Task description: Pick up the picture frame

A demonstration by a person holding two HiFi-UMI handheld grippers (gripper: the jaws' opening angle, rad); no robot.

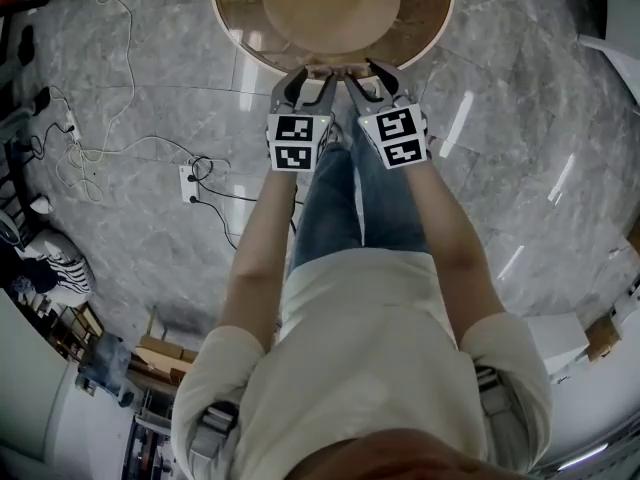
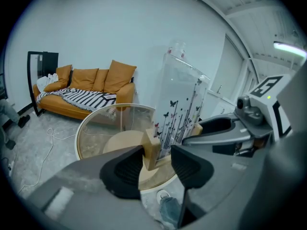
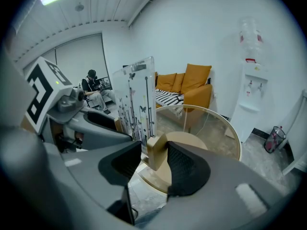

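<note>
- The picture frame (image 2: 180,104) is a clear upright panel printed with thin stems and butterflies, set in pale wooden blocks at its foot.
- It stands at the near rim of the round glass table (image 1: 432,30) — whether its foot touches the glass cannot be told.
- The left gripper (image 2: 157,153) has its ribbed black jaws closed on one wooden block; the right gripper (image 3: 154,152) clamps the other.
- Both forearms (image 1: 255,258) reach forward side by side.
</note>
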